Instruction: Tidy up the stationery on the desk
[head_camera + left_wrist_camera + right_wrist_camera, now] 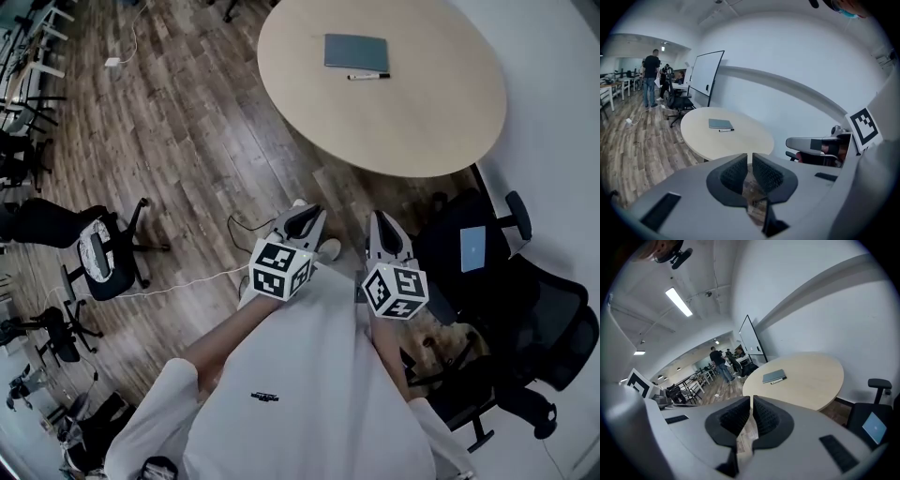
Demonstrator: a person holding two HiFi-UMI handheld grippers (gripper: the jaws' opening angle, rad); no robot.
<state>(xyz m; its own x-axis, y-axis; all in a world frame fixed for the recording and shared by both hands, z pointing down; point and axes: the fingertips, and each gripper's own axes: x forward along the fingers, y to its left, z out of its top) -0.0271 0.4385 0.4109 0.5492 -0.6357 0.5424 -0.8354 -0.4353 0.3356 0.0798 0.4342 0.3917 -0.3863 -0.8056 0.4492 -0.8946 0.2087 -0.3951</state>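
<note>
A grey-blue notebook (355,52) lies on the far side of a round beige table (412,122), with a black-and-white marker pen (368,76) just in front of it. Both also show in the left gripper view as the notebook (720,123) and pen (726,130), and in the right gripper view as the notebook (774,376) and pen (778,380). My left gripper (302,223) and right gripper (382,228) hang close to my body over the wooden floor, well short of the table. Each has its jaws shut with nothing between them.
A black office chair (506,281) with a tablet on its seat stands right of me, beside the white wall. More chairs (89,248) stand at the left. A white cable (187,281) runs across the floor. A whiteboard (705,72) and a person (649,77) are beyond the table.
</note>
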